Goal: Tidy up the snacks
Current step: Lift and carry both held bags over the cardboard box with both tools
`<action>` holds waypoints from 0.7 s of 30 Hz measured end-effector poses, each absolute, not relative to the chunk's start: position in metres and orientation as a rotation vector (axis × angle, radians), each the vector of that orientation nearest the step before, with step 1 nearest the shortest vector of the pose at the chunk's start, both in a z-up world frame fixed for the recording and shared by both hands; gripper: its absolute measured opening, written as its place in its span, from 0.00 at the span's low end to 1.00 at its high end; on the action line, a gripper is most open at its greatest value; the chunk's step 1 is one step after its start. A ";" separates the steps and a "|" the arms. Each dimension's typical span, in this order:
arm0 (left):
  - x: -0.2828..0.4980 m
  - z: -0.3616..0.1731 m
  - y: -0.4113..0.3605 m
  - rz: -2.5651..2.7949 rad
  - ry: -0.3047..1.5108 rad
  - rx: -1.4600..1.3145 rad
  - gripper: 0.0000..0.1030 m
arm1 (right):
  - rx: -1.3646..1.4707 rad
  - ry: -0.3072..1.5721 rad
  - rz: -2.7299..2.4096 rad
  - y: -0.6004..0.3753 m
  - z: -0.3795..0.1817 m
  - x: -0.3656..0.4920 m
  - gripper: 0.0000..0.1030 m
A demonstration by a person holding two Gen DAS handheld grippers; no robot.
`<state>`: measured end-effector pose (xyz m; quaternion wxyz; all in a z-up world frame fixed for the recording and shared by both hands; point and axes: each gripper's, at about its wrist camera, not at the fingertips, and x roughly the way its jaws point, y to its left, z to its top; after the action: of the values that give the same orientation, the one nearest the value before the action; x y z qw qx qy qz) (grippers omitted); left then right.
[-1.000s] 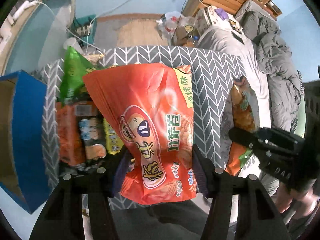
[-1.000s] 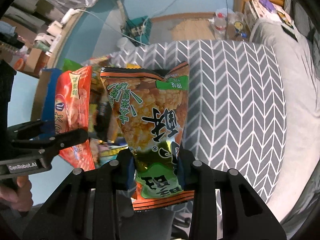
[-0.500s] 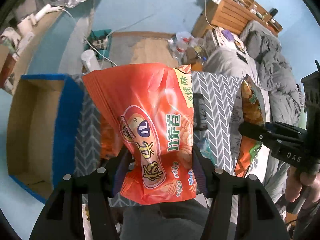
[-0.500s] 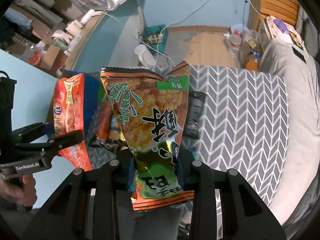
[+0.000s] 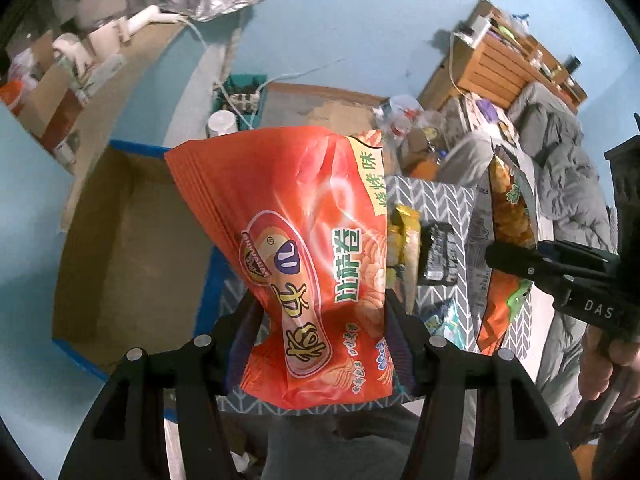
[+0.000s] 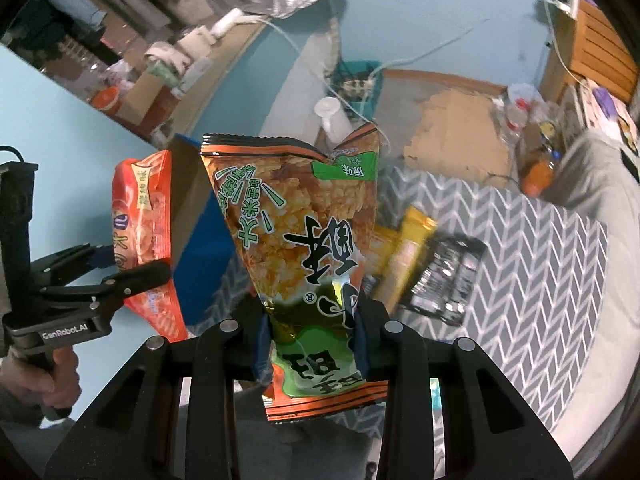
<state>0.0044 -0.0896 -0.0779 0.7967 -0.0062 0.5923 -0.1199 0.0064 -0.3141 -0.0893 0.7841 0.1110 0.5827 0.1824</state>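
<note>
My left gripper (image 5: 320, 312) is shut on an orange-red chip bag (image 5: 296, 240) and holds it in the air beside an open cardboard box with blue edges (image 5: 120, 248). My right gripper (image 6: 312, 312) is shut on a green and orange rice-cracker bag (image 6: 296, 216), held above the chevron cloth (image 6: 520, 248). The left gripper with the orange-red bag (image 6: 140, 216) shows at the left of the right wrist view. The right gripper with its bag (image 5: 508, 216) shows at the right of the left wrist view.
A yellow packet (image 6: 412, 236) and a black packet (image 6: 448, 276) lie on the cloth by the box. Beyond are a white cup (image 6: 332, 116), a teal crate with cables (image 6: 356, 80), bottles (image 6: 536, 172), a wooden shelf (image 5: 500, 68) and grey bedding (image 5: 568, 168).
Both grippers moved left with their bags still gripped. The box now fills the left of the left wrist view, and the snack pile dropped out of sight behind the bags.
</note>
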 end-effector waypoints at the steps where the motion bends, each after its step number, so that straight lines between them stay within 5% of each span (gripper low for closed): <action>1: 0.005 -0.077 -0.084 -0.250 1.268 -0.021 0.59 | 0.233 1.257 0.403 -0.308 -0.088 0.010 0.32; 21: 0.024 -0.084 0.042 -0.056 1.259 -0.123 0.59 | 0.127 1.283 0.603 -0.161 -0.090 0.078 0.32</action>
<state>0.0236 0.0417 -0.0840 0.8063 -0.0575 0.5881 -0.0260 0.0775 -0.1615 -0.0902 0.7573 0.0581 0.5887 0.2767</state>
